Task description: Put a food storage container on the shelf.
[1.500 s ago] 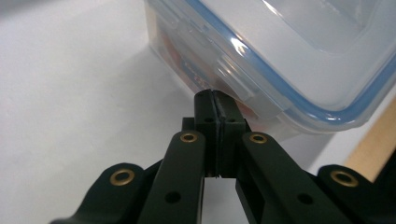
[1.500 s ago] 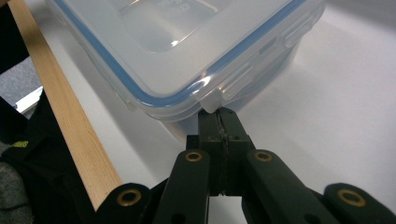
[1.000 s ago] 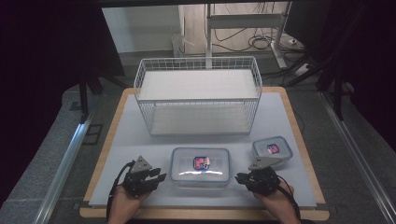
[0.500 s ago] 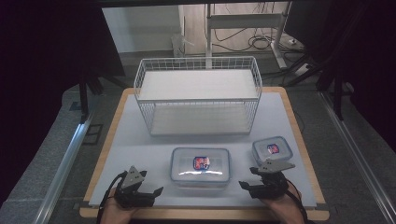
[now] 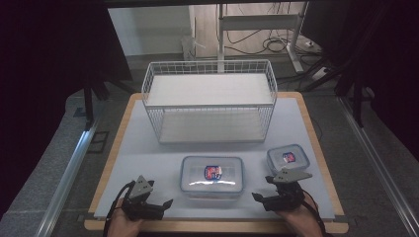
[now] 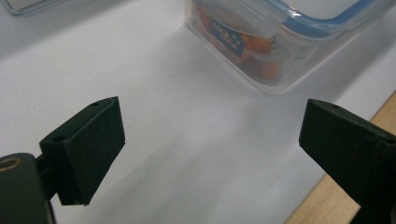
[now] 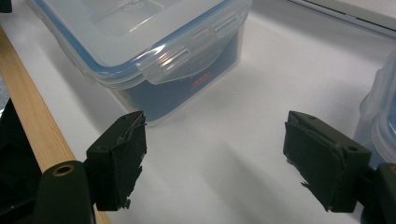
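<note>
Two lidded boxes, large [image 5: 212, 176] and small [image 5: 288, 159], sit untouched outside the wire basket [image 5: 210, 101]; my left tongs [image 5: 159, 205] and right tongs [image 5: 262, 198] gape wide, empty.

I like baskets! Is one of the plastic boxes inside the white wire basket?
No, both the big box and the small box sit on the table in front of the wire basket.

White wire basket [image 5: 210, 101]; blue-rimmed clear container [image 5: 212, 174]; black fingers [image 6: 88, 144].
</note>
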`<act>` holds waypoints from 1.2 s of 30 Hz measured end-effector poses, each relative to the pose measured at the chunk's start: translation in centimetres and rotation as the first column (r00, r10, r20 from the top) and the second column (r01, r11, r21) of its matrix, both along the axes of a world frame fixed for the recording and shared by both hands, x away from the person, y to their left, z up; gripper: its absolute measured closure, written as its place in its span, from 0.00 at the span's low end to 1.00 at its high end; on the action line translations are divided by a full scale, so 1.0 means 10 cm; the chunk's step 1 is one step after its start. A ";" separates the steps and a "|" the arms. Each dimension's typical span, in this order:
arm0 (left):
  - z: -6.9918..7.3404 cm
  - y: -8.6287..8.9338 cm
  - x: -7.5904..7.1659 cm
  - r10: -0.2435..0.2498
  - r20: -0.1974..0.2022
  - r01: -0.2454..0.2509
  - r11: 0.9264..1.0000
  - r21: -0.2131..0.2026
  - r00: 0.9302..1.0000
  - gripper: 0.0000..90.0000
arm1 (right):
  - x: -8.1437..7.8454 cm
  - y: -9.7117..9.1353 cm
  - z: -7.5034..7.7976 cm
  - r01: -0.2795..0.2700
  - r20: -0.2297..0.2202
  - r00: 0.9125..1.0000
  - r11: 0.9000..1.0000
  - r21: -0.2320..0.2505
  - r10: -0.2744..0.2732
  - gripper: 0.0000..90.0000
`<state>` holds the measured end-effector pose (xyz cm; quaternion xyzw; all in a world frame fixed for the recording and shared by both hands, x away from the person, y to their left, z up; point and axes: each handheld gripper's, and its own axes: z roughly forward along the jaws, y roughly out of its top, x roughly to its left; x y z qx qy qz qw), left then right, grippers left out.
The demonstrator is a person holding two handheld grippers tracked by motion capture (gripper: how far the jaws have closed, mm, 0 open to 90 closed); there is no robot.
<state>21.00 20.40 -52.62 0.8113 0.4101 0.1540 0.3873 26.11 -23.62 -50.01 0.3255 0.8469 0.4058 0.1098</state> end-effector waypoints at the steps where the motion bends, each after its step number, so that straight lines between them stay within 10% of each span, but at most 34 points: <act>1: -0.01 0.01 0.01 -0.003 0.001 0.003 1.000 -0.012 1.000 0.07 | 0.00 0.00 0.00 0.001 -0.004 1.000 1.000 0.000 -0.001 0.24; 18: 0.14 0.00 0.18 -0.001 -0.039 -0.001 0.998 -0.057 0.999 0.06 | 0.09 0.05 0.13 -0.018 -0.071 0.997 0.999 0.049 0.022 0.32; 23: 0.21 -0.01 0.35 -0.026 -0.090 0.012 0.988 -0.152 0.996 0.07 | 0.15 0.10 0.17 -0.026 -0.110 0.993 0.997 0.075 0.034 0.27; 36: 0.28 -0.18 0.63 -0.153 -0.124 0.124 0.969 -0.215 0.980 0.08 | 0.31 0.28 0.19 -0.029 -0.196 0.979 0.994 0.101 0.049 0.12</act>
